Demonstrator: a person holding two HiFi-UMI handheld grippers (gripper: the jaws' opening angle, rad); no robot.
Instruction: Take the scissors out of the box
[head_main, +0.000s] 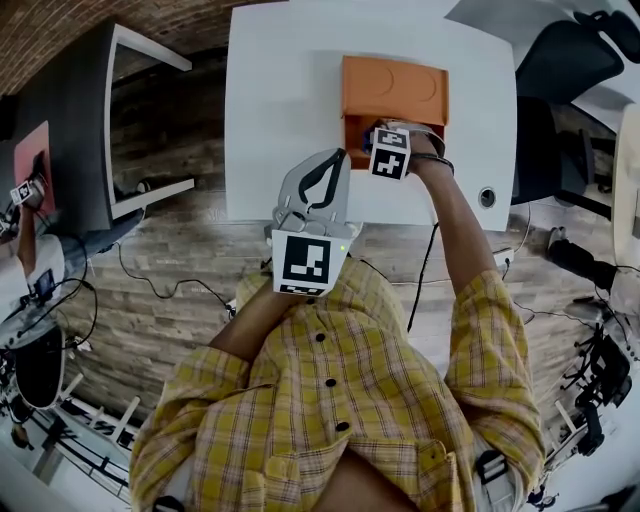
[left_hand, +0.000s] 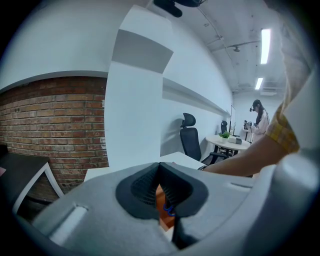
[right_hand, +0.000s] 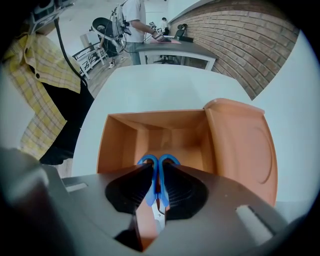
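Clamping the right gripper (right_hand: 157, 172) jaws on the blue scissors (right_hand: 152, 195) over the orange box (right_hand: 120, 135), I am holding the left gripper (left_hand: 160, 172) closed and empty near that box.

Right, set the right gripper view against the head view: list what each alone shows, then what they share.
Right gripper view only: the blue-handled steel scissors, clamped between the right gripper's jaws over the box's open inside. Head view only: the left gripper with its square-marker cube, and the wood-plank floor. Both: the open orange plastic box with its lid folded back, the white table and the yellow checked shirt.
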